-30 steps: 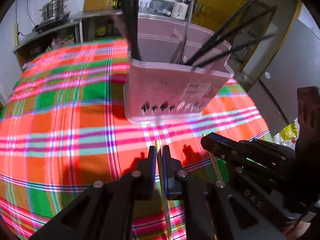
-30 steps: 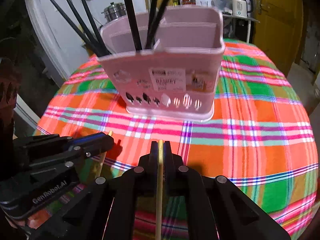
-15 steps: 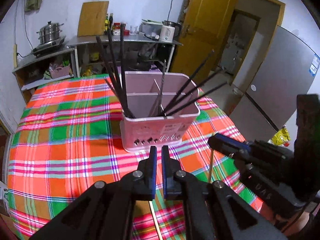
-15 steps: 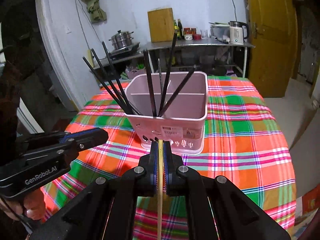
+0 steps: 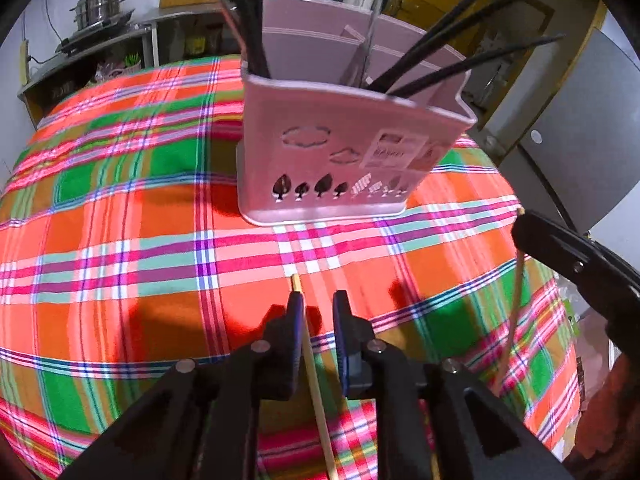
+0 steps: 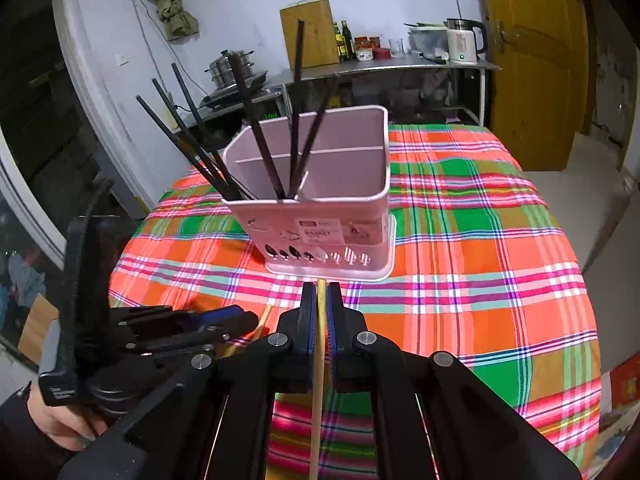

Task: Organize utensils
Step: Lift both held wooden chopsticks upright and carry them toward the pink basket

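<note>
A pink utensil basket [image 5: 344, 152] [image 6: 320, 208] stands on the plaid tablecloth [image 5: 120, 220] and holds several black chopsticks [image 6: 256, 136]. My left gripper [image 5: 318, 312] is open low over the cloth; a light wooden chopstick [image 5: 314, 372] lies on the cloth between its fingers, against the left pad. My right gripper [image 6: 319, 300] is shut on a second wooden chopstick [image 6: 318, 364] and holds it above the cloth, in front of the basket. It also shows at the right edge of the left wrist view [image 5: 516, 292].
The round table's edge drops off on all sides. Behind stand a metal shelf with a steamer pot [image 6: 230, 68], a kettle [image 6: 464, 44], a cutting board [image 6: 310, 38] and a yellow door [image 6: 532, 60]. A grey fridge [image 5: 576, 152] stands at the right.
My left gripper has dropped back to the cloth near the basket and opened, letting go of its wooden chopstick. My right gripper stays shut on its chopstick and has moved little.
</note>
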A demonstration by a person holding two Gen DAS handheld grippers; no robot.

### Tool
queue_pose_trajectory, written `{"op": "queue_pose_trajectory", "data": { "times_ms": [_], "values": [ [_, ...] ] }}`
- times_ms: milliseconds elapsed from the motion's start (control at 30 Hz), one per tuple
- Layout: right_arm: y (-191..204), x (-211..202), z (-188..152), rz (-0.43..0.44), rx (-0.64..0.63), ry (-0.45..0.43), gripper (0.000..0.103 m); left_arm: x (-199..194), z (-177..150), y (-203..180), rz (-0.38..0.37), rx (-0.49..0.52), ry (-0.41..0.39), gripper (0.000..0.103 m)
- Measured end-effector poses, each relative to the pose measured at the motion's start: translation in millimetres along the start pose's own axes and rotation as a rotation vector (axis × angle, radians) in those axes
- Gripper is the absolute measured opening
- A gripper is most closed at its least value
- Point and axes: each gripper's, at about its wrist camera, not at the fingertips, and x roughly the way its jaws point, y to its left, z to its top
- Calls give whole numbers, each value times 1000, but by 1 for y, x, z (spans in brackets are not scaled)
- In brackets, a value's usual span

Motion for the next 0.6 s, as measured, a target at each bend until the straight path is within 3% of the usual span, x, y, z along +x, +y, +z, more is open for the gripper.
{"op": "queue_pose_trajectory", "data": {
  "times_ms": [500,600],
  "values": [
    [-14,26,-6,14,32,40,5,21,2,0,29,0,18,16],
    [-13,28,-6,16,34,44,5,22,5,-2,48,17,19,12]
  ]
}}
